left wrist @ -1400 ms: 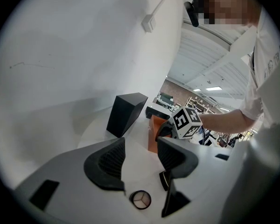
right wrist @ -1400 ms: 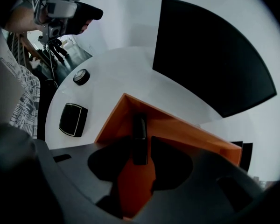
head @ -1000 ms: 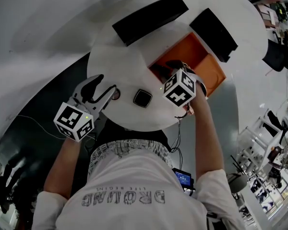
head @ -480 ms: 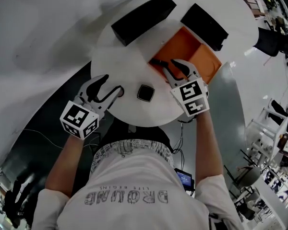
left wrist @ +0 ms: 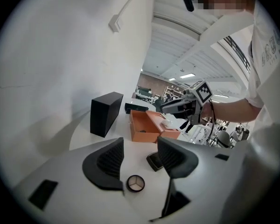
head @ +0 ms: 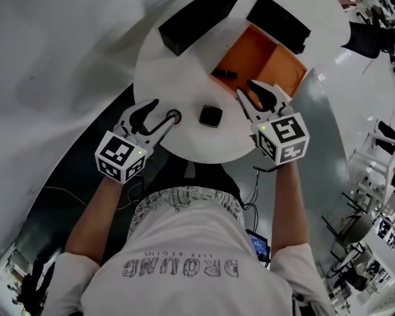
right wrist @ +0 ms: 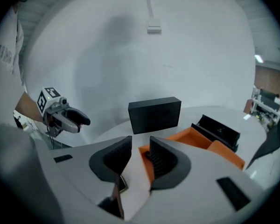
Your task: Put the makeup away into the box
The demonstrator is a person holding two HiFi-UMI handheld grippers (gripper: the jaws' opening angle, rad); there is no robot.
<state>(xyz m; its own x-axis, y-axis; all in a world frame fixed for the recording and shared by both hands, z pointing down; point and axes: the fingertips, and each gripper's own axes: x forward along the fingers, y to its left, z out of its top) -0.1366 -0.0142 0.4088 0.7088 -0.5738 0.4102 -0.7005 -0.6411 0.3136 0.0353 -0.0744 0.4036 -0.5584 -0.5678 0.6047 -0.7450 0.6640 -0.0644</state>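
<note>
The left gripper [left wrist: 140, 158] holds its fingers wide around a small round compact [left wrist: 135, 183] on the white table [head: 184, 71], without pressing it. The right gripper [right wrist: 140, 160] is by the near edge of the orange box [head: 266, 54]; its empty fingers leave a narrow gap and have just been closing. A square black compact [head: 210, 116] lies between the grippers, and a slim black makeup piece [head: 224, 74] lies in the box.

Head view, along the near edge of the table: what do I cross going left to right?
Left claw → small round compact → square black compact → right claw, whose jaws have just been closing with nothing between them.
</note>
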